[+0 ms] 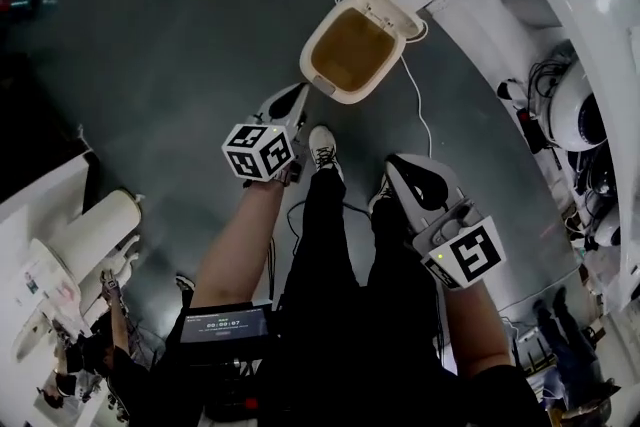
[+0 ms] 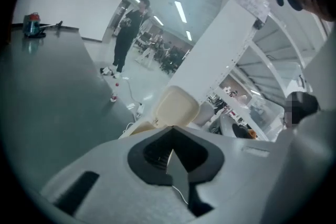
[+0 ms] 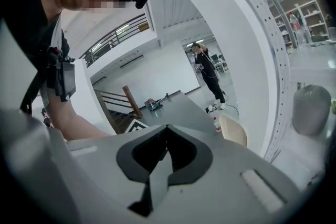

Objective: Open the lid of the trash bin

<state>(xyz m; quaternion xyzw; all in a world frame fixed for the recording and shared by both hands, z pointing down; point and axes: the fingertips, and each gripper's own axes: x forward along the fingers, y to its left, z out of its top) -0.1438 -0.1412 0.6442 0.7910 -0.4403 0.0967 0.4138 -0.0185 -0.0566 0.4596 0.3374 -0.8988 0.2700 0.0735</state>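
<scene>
1. While the lid [image 1: 388, 9] stands up and the bin [image 1: 313, 57] on the floor gapes ahead of my feet, a careless swing could knock it shut again.
2. Left tongs [image 1: 292, 101] and right tongs [image 1: 410, 177] are closed, empty, raised well apart from the bin, pointing slightly down.

floor [image 1: 150, 65]: grey | cable [image 1: 416, 105]: white, lying on floor | person [image 2: 126, 34]: standing far off | screen [image 1: 225, 323]: lit

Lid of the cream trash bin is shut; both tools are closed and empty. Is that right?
No. The lid stands open, tipped back behind the trash bin, as the head view shows. The left tool and right tool are closed and empty.
</scene>
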